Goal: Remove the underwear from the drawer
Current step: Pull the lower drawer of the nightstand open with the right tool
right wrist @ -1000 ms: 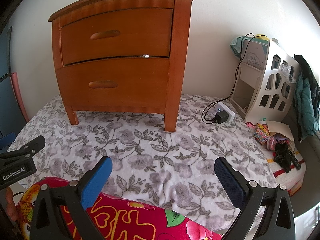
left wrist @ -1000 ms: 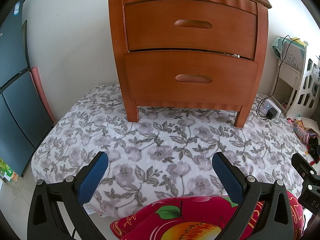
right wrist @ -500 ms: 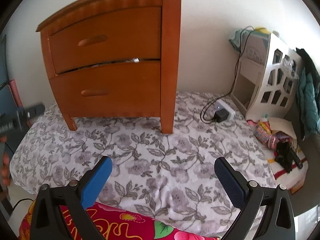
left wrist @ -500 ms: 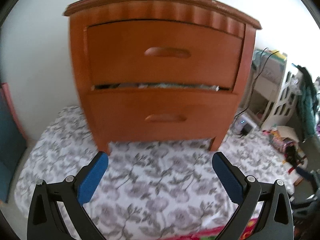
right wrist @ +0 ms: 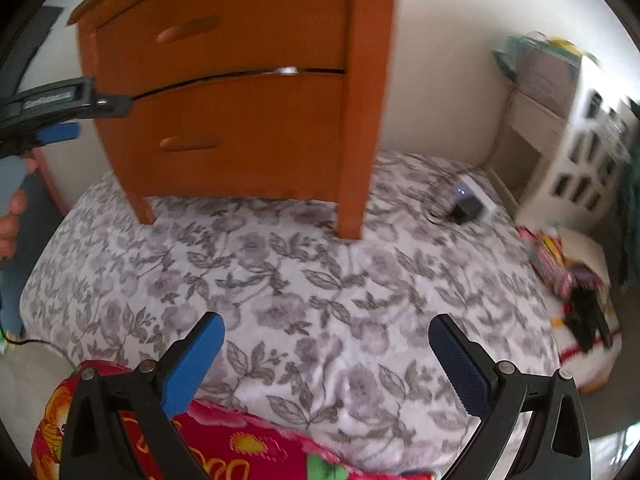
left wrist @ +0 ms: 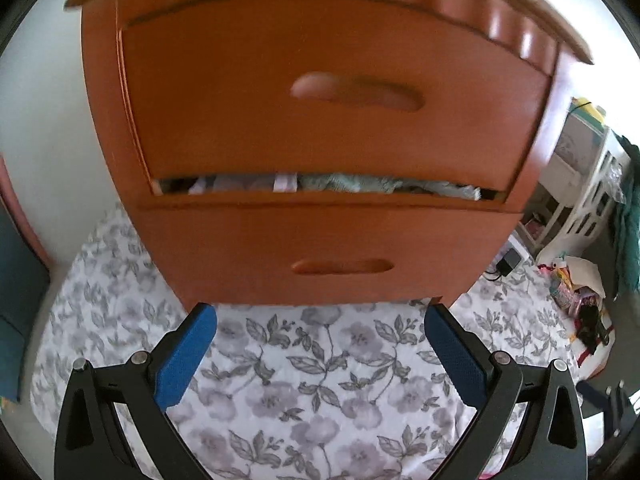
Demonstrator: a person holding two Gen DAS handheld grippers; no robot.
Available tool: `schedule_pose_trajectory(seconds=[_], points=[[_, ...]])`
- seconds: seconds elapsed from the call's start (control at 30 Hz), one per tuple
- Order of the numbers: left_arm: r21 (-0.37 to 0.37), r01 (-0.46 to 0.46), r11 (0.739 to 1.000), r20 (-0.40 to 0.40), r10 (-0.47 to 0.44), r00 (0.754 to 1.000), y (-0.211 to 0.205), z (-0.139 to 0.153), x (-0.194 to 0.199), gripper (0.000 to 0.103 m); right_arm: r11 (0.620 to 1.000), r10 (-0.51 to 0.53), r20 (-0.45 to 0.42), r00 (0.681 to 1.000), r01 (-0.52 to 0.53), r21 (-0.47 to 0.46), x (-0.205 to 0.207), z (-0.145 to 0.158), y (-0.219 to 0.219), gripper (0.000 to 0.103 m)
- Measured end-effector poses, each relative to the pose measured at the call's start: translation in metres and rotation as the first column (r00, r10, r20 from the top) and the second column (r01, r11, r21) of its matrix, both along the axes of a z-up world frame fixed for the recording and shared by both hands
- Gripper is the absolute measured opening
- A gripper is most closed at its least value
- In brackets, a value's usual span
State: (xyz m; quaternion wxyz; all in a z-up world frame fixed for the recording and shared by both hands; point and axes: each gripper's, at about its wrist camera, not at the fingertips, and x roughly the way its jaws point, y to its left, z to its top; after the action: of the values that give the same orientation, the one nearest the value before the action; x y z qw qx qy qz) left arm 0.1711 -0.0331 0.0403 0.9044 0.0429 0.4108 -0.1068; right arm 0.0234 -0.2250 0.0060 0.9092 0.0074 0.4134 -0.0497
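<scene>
While both pairs of jaws stand wide apart and hold nothing, the left gripper [left wrist: 320, 344] hangs close before the nightstand [left wrist: 320, 140], its tips level with the cabinet's base. Above and ahead of them the lower drawer [left wrist: 332, 256] sits slightly ajar, underwear [left wrist: 344, 182] showing in the gap. The right gripper [right wrist: 326, 354] hovers over the flowered bedspread [right wrist: 300, 264], well back from the nightstand.

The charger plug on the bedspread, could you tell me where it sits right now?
In the right wrist view the charger plug lies right of the nightstand, before the white shelf.
</scene>
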Motion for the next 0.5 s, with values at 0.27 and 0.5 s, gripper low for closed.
schedule_pose_trajectory(seconds=[0.27,0.5], points=[[0.010,-0.106,0.994,-0.063,0.106,0.992,0.041,-0.020,0.005,0.103,0.960,0.279,0.073,0.958,-0.275,-0.060,0.083,0.056,0.021,0.103],[0.006,-0.163,0.987,-0.110,0.162,0.981,0.087,-0.036,0.006,0.103,0.900,0.430,-0.004,0.903,-0.429,-0.073,0.169,0.074,0.044,0.090]])
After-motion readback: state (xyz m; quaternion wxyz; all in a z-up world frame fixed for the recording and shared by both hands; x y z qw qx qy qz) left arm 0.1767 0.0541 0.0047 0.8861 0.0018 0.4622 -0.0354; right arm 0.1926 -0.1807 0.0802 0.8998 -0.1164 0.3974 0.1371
